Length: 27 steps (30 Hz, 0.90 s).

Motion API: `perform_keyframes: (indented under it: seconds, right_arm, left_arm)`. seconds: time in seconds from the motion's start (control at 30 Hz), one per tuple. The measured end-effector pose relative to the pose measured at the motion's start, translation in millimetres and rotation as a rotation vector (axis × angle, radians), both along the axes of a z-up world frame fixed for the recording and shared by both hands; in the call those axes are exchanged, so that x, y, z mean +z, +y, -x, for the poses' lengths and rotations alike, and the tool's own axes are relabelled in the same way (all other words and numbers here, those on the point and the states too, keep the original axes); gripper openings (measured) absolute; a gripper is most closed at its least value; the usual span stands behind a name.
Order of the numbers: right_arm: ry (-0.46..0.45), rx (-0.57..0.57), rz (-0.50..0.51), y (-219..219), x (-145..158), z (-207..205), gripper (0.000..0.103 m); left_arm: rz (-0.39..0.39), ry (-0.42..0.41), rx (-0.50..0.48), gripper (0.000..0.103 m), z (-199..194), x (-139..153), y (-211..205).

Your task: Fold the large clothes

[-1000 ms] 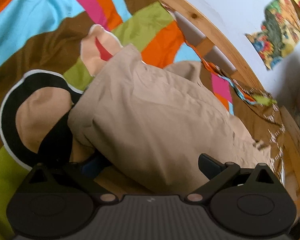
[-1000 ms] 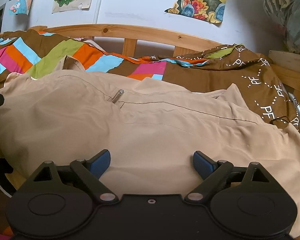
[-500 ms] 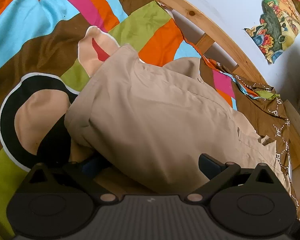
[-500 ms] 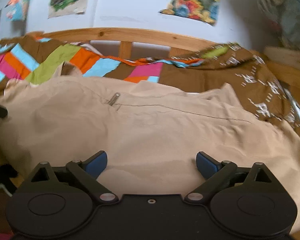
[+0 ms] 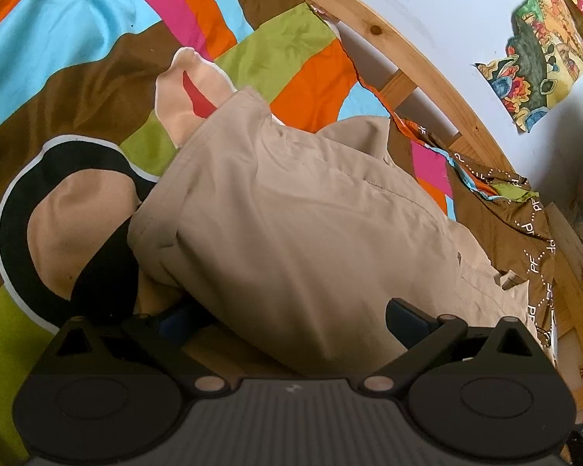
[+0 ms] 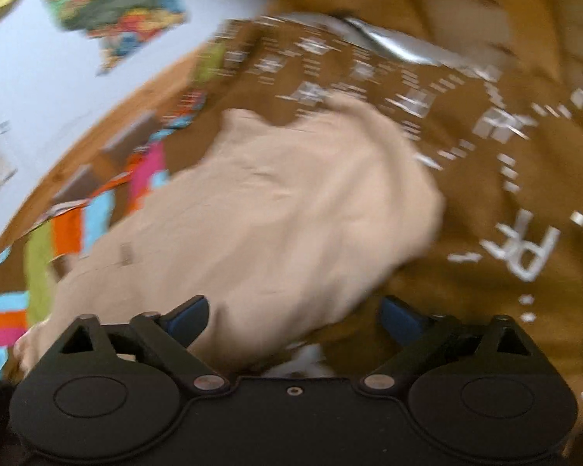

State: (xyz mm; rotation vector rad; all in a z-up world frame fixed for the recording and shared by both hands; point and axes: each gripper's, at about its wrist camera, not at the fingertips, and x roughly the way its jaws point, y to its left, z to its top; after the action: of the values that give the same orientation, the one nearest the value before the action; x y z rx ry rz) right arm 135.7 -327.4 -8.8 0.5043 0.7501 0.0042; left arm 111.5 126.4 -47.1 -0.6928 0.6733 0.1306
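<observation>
A large beige garment point(image 5: 291, 225) lies folded over on a bright striped bedspread point(image 5: 77, 58). My left gripper point(image 5: 291, 318) is open at the garment's near edge. Its left finger point(image 5: 175, 318) is tucked under the cloth's fold and partly hidden, while the right finger point(image 5: 406, 316) rests over the cloth. In the blurred, tilted right wrist view, the beige garment point(image 6: 260, 225) fills the middle. My right gripper point(image 6: 295, 316) is open at the garment's near right end, with cloth between its blue-padded fingers.
A wooden bed rail point(image 5: 388, 46) runs along the far side below a white wall with paintings point(image 5: 540, 50). A brown cover printed with white letters point(image 6: 524, 202) lies beyond the garment's right end, with a silver object point(image 6: 400, 44) past it.
My right gripper has swung sharply to the right and tilted, now facing the garment's right end and the brown cover. The left gripper has barely shifted and stays open.
</observation>
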Motion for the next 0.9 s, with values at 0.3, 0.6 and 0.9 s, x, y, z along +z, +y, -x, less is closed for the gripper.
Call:
perform_keyframes:
  seconds: [0.3, 0.6, 0.9]
  right_arm:
    - [-0.086, 0.012, 0.151, 22, 8, 12, 0.085]
    - [-0.465, 0.272, 0.646, 106, 8, 26, 0.087]
    - [-0.438, 0.497, 0.684, 132, -22, -1, 0.088]
  left_arm:
    - [-0.034, 0.019, 0.057, 0.072, 1, 6, 1]
    - [-0.076, 0.024, 0.115, 0.030, 2, 19, 1]
    - [-0.192, -0.142, -0.036, 0.007, 1, 68, -19]
